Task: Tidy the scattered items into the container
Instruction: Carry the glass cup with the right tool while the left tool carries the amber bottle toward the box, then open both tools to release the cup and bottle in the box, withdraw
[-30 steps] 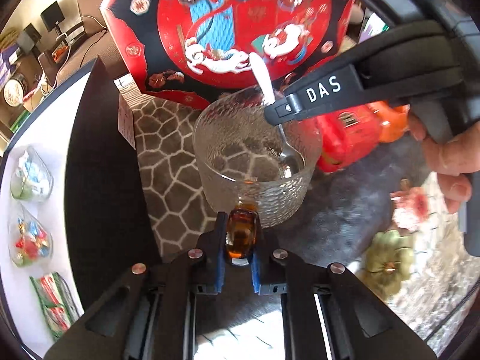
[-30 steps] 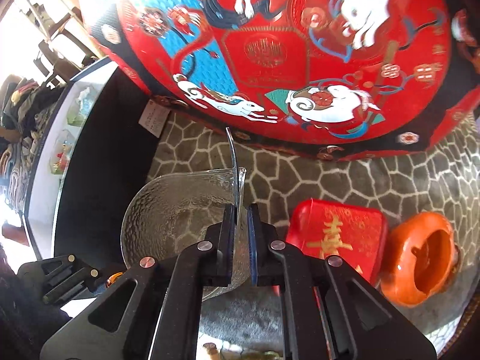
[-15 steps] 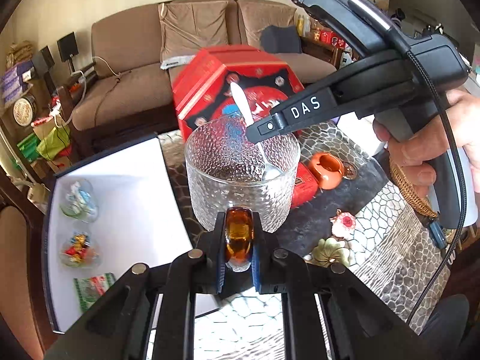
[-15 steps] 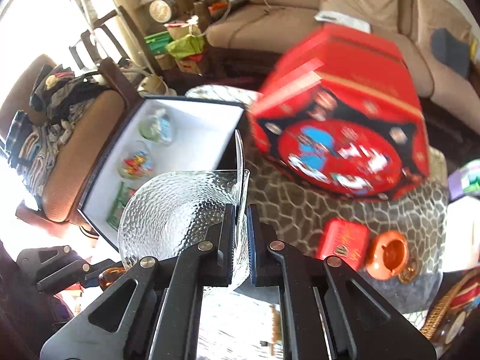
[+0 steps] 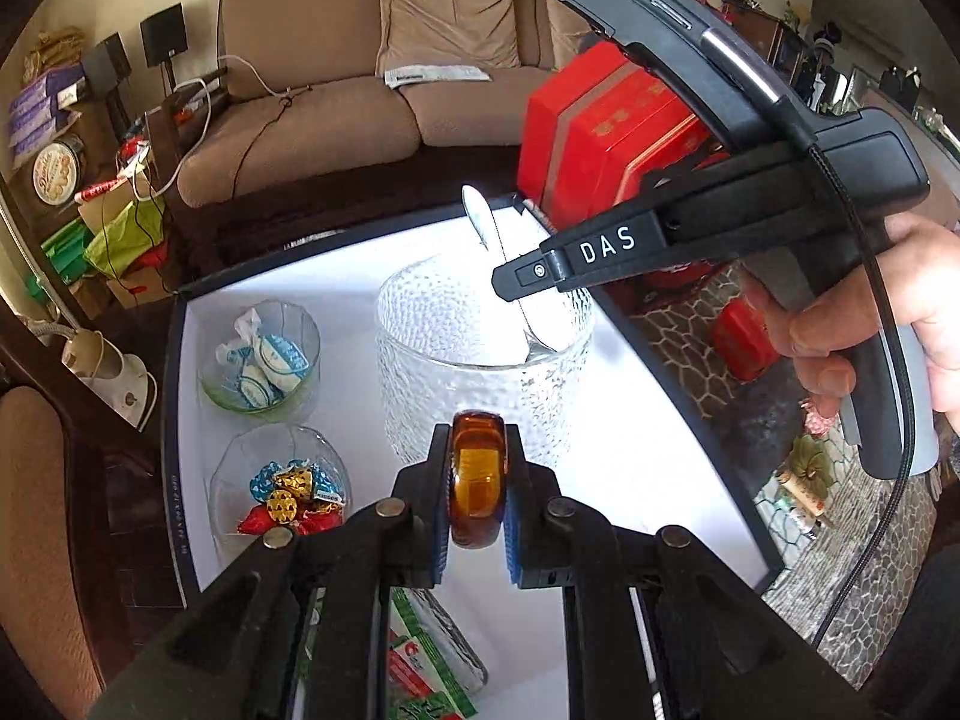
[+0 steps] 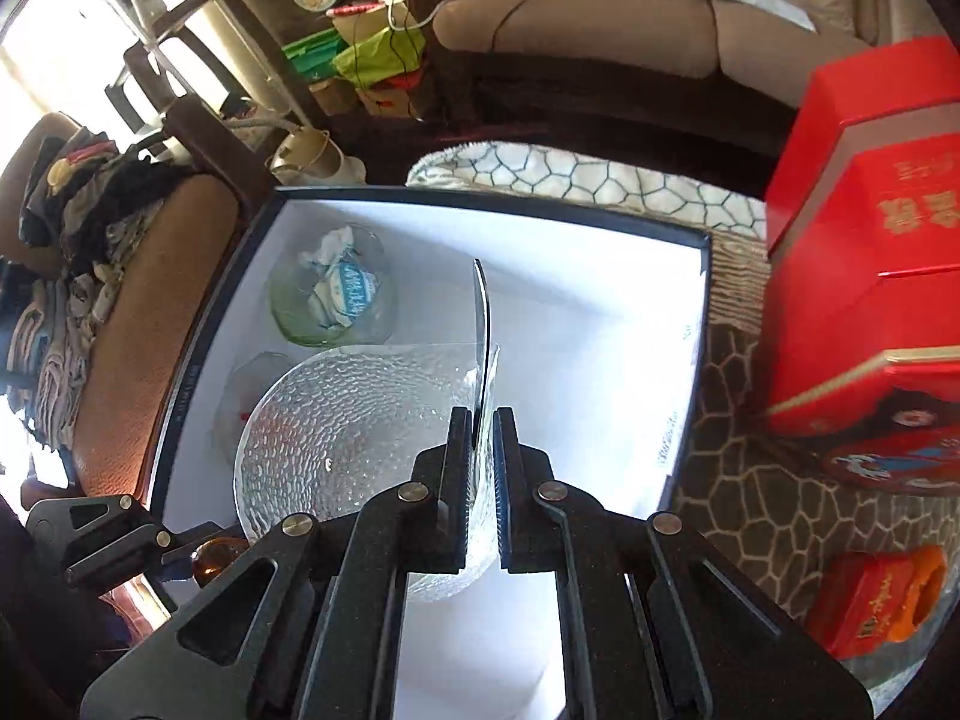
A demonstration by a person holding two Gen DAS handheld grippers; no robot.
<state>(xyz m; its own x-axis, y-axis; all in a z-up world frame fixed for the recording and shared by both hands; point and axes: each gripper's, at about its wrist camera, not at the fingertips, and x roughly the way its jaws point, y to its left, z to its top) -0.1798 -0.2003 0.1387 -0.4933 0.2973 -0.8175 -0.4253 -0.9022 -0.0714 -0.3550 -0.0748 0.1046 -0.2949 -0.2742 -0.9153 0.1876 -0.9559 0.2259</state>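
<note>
My left gripper [image 5: 475, 498] clamps the glass mug's amber handle [image 5: 477, 495]; my right gripper [image 6: 482, 468] pinches the spoon [image 6: 482, 324], its bowl blurred behind textured glass.

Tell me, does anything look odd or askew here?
Only the spoon: it leans slanted out of the glass mug, which hangs above the white box, left tool gripping its amber handle. Nothing spilled.

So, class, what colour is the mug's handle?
Amber brown handle, clearest in the left wrist view.
</note>
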